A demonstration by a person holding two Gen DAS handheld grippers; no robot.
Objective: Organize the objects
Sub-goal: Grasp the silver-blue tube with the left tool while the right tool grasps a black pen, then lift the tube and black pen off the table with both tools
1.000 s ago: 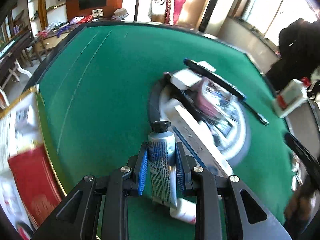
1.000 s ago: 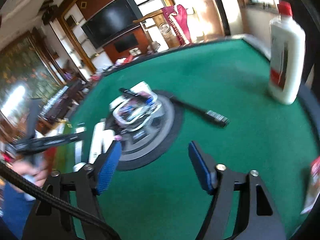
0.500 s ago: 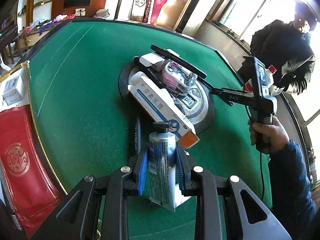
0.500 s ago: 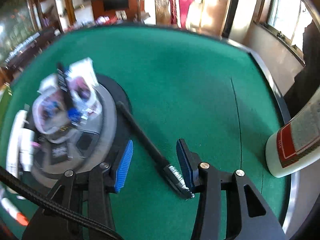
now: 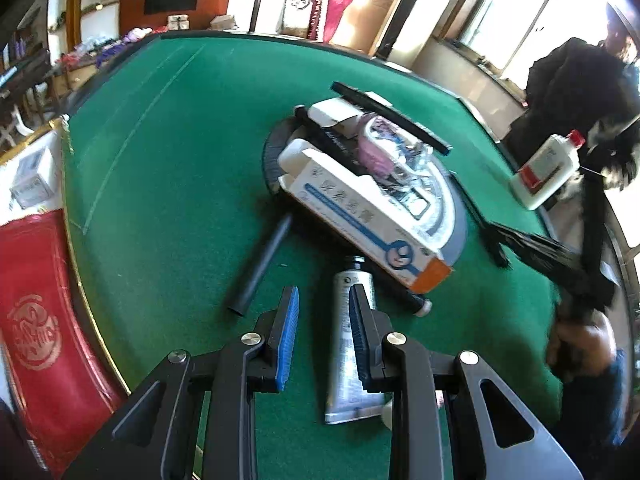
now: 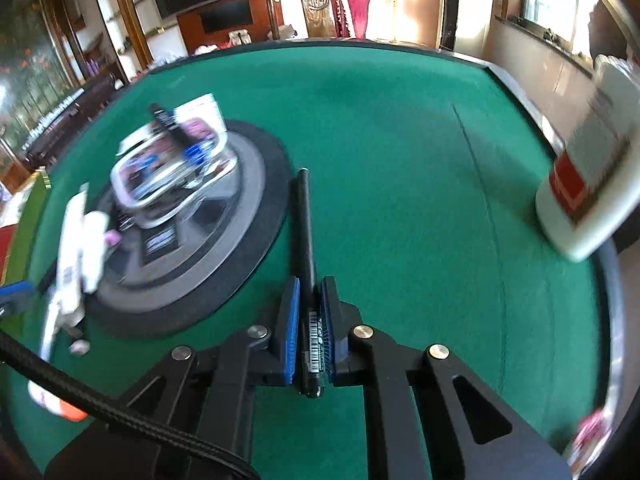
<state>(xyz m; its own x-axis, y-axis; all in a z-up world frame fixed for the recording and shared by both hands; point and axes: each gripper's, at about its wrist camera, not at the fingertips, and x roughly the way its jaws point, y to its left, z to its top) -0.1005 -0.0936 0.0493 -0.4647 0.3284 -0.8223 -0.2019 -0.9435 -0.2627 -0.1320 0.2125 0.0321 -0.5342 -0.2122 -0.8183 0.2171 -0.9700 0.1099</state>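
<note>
Right tool [image 6: 308, 320] clamped on black pen [image 6: 306, 232] — left tool [image 5: 322, 328] apart, silver tube [image 5: 352, 344] loose beside one pad.

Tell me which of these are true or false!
1. The right gripper is shut on a thin black pen. True; its jaws have just been closing, and the pen is between them.
2. The table has a red felt top. False: the felt is green.
3. The silver squeeze tube is clamped in the left gripper. False: it lies on the felt, partly behind one finger, and bare felt shows between the pads.
4. The long white-and-blue cardboard box lies partly on the round grey disc. True.
5. The white plastic bottle has a blue cap. False: red.
</note>
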